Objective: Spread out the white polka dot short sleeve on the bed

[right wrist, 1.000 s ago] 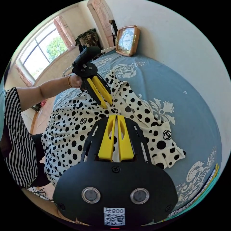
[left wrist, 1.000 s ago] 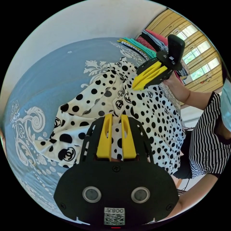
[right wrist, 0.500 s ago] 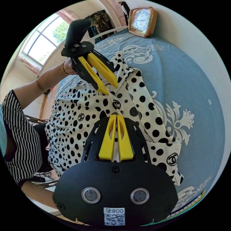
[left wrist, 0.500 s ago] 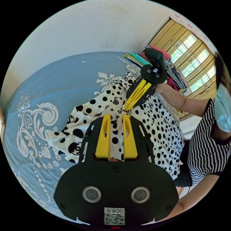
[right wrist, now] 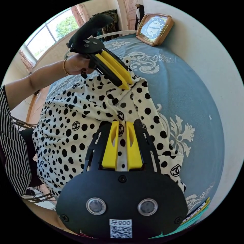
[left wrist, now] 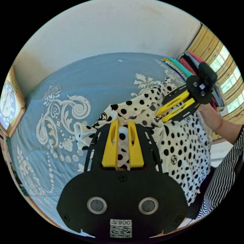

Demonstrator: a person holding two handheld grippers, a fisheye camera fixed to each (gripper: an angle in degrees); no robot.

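The white polka dot short sleeve (left wrist: 178,142) lies crumpled on the blue patterned bed (left wrist: 89,76), with one ruffled sleeve end (left wrist: 79,132) sticking out sideways. My left gripper (left wrist: 122,122) is open, its yellow jaws a little apart over the dotted cloth near that sleeve. In the right gripper view the left gripper (right wrist: 127,85) points down at a raised fold of the short sleeve (right wrist: 76,114). My right gripper (right wrist: 122,122) is open above the cloth's middle. In the left gripper view the right gripper (left wrist: 160,117) hovers at the shirt's far side.
A framed clock (right wrist: 154,25) leans on the wall at one end of the bed (right wrist: 183,89). Folded clothes (left wrist: 188,66) are stacked at the other end. A person in a striped top (right wrist: 15,142) stands at the bed's edge, and the shirt hangs over that edge.
The right gripper's jaws, pinched together on the cloth half a second ago, now stand apart. The two grippers have moved apart, the left one toward the ruffled sleeve.
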